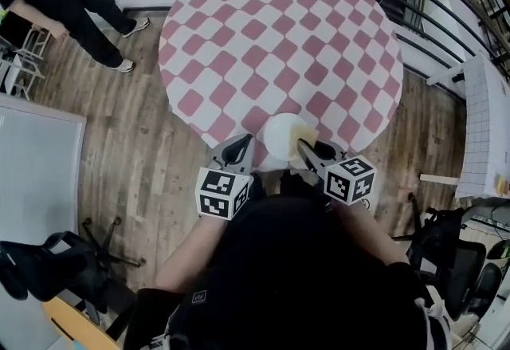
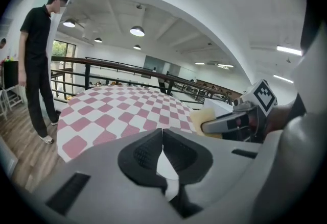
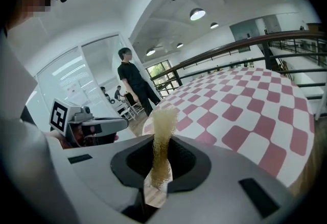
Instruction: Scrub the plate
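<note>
Two tongs flank the plate (image 1: 279, 135) at the bench's (image 1: 279, 29) near edge; right tongs (image 1: 307, 151), pinching the sponge (image 1: 302, 131), are nearer, sponge at plate's right side; left tongs (image 1: 239, 151), pressed together & empty, sit just left of it.

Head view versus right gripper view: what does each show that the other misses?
Only the head view clearly shows the white plate at the near edge of the checkered table, and the right gripper from outside. Only the right gripper view shows ceiling lamps and its own jaws shut on the yellow sponge. Both show that table, the left gripper and a bystander in black.
</note>
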Tool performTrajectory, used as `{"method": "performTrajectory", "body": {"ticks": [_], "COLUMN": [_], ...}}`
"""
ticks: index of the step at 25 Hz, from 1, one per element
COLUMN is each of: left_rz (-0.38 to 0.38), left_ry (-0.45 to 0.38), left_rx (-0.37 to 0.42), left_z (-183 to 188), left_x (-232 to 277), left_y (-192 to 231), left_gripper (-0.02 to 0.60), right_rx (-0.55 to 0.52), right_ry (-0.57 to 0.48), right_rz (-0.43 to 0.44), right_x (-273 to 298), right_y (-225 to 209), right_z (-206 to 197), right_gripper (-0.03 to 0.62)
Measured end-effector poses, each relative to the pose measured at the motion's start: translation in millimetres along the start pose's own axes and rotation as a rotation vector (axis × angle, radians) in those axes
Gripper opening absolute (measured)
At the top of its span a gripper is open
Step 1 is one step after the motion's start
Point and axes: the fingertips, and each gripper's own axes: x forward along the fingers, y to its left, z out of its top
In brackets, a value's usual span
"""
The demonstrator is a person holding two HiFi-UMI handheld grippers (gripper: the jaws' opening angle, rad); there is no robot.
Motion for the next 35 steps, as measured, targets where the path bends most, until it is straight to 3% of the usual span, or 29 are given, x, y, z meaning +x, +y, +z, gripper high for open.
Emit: {"method": "performTrajectory", "body": {"ticks": [4,9,15,21,24,35], "left_rz": [-0.009,-0.007,-0.028,-0.004,-0.001,0.009], "left_ry": [0.058,0.168,0.256,0.333,0.361,0.413], "left_rx": [-0.051,-0.04,-0.131,-0.114,-0.116,-0.052], "left_z": [-26,-71,-111,-132,-140,-149], "left_x": [31,67,94,111,117,126], "left_y": [2,6,11,13,12,15], "left_gripper": [0.0,0.0,0.002,0.006,0.049,0.084], "right_rx": [0.022,0.028,0.006,-0.047,-0.074,-0.212], "right_ry": [0.099,0.218,0.344,0.464,0.516,0.592], "right_rz": [0.027,0.066,0.091,0.068,0.046,0.005], "right_x": [26,48,79,96,97,89], "right_y": [-13,-22,-24,-36,-45,-62], "right_z": [-22,-53,-84,-111,-125,-139], "right_gripper": [0.055,0.055,0.054,0.055,0.054,0.055]}}
